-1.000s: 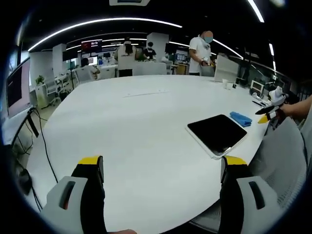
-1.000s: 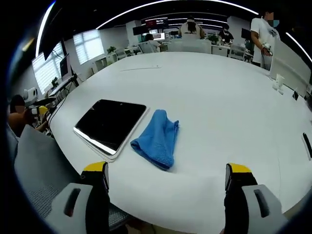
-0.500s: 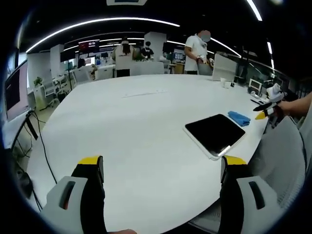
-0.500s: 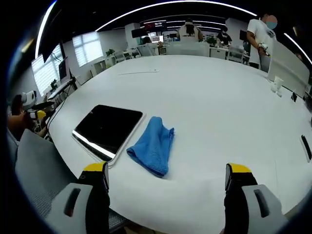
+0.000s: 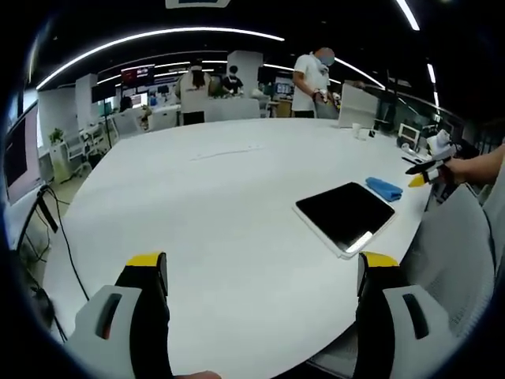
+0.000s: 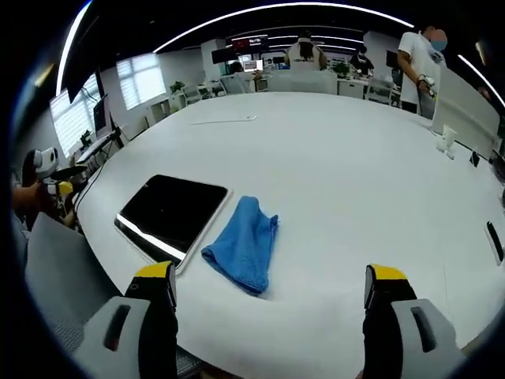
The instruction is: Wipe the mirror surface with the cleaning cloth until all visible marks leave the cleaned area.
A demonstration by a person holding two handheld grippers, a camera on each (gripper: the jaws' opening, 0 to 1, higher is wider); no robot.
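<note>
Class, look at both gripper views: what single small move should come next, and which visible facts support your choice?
Probably bring the right gripper down onto the blue cloth and close on it. Both grippers are open and hold nothing. The cloth lies crumpled on the white table just beside the mirror, straight ahead of the right gripper, while the left gripper is farther off. Wiping cannot begin until the cloth is held.

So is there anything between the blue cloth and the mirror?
No. In the right gripper view the cloth lies right beside the mirror, with bare white table between.
</note>
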